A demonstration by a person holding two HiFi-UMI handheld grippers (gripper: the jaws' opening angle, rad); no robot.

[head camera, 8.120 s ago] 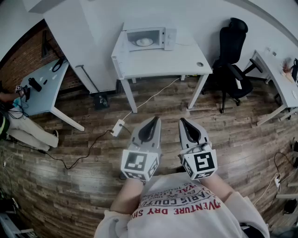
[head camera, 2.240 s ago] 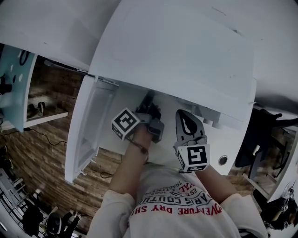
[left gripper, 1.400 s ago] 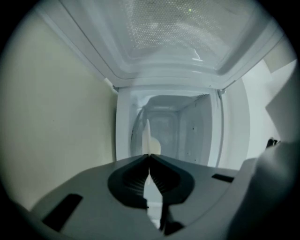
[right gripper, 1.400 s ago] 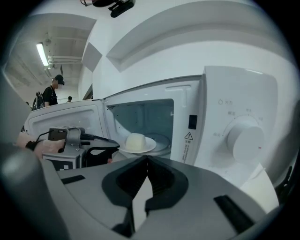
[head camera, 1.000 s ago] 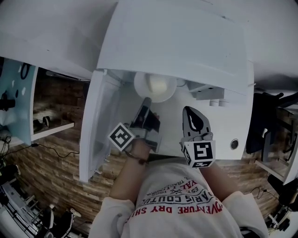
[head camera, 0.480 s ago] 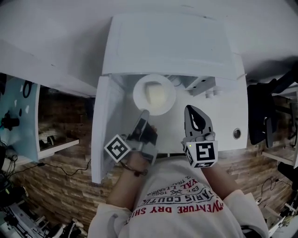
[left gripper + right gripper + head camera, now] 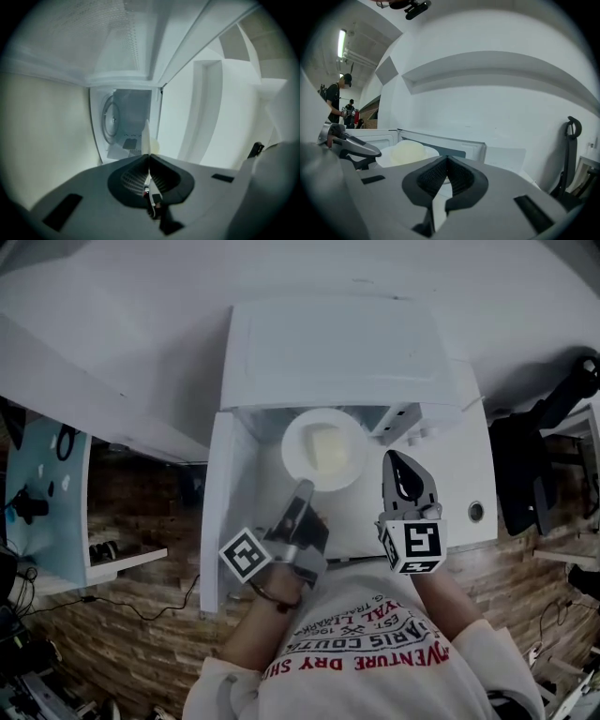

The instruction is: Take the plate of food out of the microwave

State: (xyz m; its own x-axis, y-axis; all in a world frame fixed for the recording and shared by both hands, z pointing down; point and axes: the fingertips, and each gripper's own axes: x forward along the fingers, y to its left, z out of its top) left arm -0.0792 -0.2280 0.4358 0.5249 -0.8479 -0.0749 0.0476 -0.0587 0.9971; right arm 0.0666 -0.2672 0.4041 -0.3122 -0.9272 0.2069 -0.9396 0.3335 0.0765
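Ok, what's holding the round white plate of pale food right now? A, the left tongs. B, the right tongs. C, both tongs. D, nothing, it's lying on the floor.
A: the left tongs are clamped on the rim of the round white plate, which shows edge-on between them in the left gripper view, while the right tongs are shut, empty and apart from it.
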